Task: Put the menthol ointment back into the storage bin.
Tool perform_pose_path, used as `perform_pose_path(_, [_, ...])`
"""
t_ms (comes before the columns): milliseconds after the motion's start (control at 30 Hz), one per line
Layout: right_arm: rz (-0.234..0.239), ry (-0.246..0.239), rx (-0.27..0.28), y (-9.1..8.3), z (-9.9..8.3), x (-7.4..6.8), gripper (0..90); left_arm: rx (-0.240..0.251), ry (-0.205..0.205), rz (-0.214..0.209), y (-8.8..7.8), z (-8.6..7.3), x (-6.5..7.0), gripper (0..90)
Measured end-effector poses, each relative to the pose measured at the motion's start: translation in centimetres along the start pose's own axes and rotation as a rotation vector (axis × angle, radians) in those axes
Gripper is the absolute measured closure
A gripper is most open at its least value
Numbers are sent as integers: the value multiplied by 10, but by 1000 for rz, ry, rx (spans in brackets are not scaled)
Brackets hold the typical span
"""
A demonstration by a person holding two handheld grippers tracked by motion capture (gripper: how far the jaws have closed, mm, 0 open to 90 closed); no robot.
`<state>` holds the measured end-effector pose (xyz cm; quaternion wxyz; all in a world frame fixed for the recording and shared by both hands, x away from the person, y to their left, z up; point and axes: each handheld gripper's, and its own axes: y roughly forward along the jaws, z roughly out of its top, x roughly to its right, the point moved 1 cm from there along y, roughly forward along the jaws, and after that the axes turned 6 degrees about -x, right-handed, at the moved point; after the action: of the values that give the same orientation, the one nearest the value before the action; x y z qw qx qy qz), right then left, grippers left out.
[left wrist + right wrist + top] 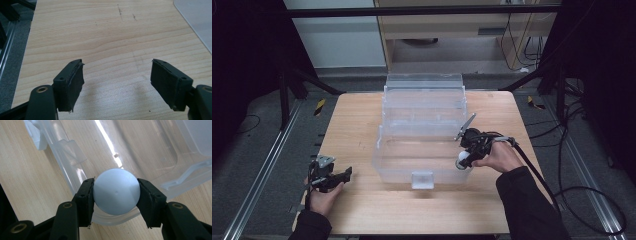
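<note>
Right gripper (pixel 115 192) pinches a white ball (pixel 116 191) above the near right corner of the clear box (pixel 384 165), where a slight slip could roll it away across the table (pixel 357 130), while the left gripper (pixel 117 82) waits open.

From my remote seat I see the wooden desk (pixel 362 125) with metal floor rails (pixel 259 170) to either side of it, a pale cabinet (pixel 452 25) beyond its far edge, yellow-black tape marks (pixel 319 106) near its far corners, and loose cables (pixel 572 150) on the floor to its right.
</note>
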<state>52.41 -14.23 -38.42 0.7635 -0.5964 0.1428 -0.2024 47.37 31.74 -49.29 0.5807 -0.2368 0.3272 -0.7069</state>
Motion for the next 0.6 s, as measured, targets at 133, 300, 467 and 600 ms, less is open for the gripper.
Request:
perform_pose_path(133, [5, -4, -12, 5, -1, 1, 502, -1, 0, -1, 0, 0, 0, 259])
perform_pose_path(300, [13, 0, -20, 10, -2, 0, 502, -3, 1, -1, 0, 0, 0, 259])
perform_pose_path(467, [17, -10, -24, 13, -2, 0, 502, -1, 0, -1, 0, 0, 0, 259])
perform_pose_path(600, [22, -13, -20, 16, -2, 1, 502, -1, 1, -1, 0, 0, 0, 259])
